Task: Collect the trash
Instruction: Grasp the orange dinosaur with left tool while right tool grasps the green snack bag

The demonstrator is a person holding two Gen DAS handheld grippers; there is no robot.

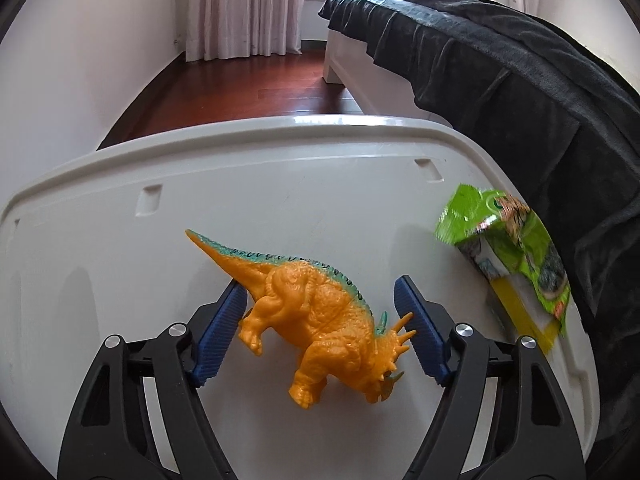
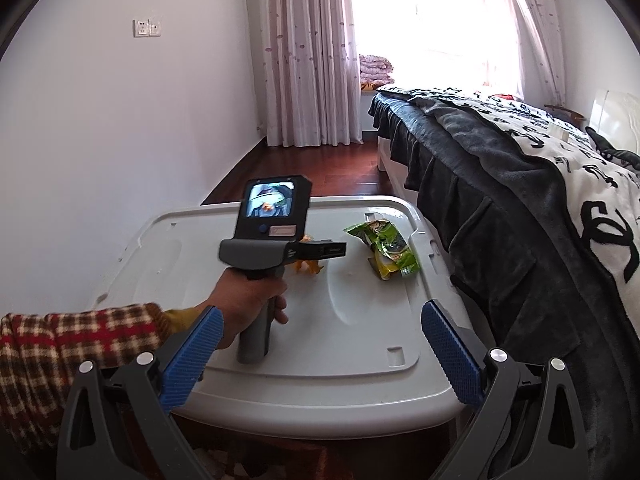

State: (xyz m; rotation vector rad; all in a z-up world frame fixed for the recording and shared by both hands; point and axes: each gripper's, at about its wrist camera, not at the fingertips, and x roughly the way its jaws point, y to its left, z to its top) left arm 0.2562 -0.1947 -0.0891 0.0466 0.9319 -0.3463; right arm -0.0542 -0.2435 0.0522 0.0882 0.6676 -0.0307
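Note:
An orange toy dinosaur [image 1: 316, 316] lies on the white lid of a storage box [image 1: 280, 184]. My left gripper [image 1: 320, 284] is open around it. The left pad [image 1: 224, 328] touches its hind leg, and the right pad [image 1: 420, 332] stands just at the tips of its horns. A crumpled green snack wrapper [image 1: 508, 248] lies at the lid's right edge, beside the bed. In the right wrist view the wrapper [image 2: 384, 248] sits on the far right of the lid [image 2: 360, 340]. My right gripper [image 2: 322, 309] hangs open over the lid's near part, with nothing between its fingers.
A bed with a dark blanket [image 2: 480, 200] runs along the right side, close against the box. A hand [image 2: 248, 296] in a checked sleeve [image 2: 72, 340] holds the left gripper's handle. A white wall stands to the left. Wooden floor [image 1: 248, 92] and curtains [image 2: 304, 60] lie beyond.

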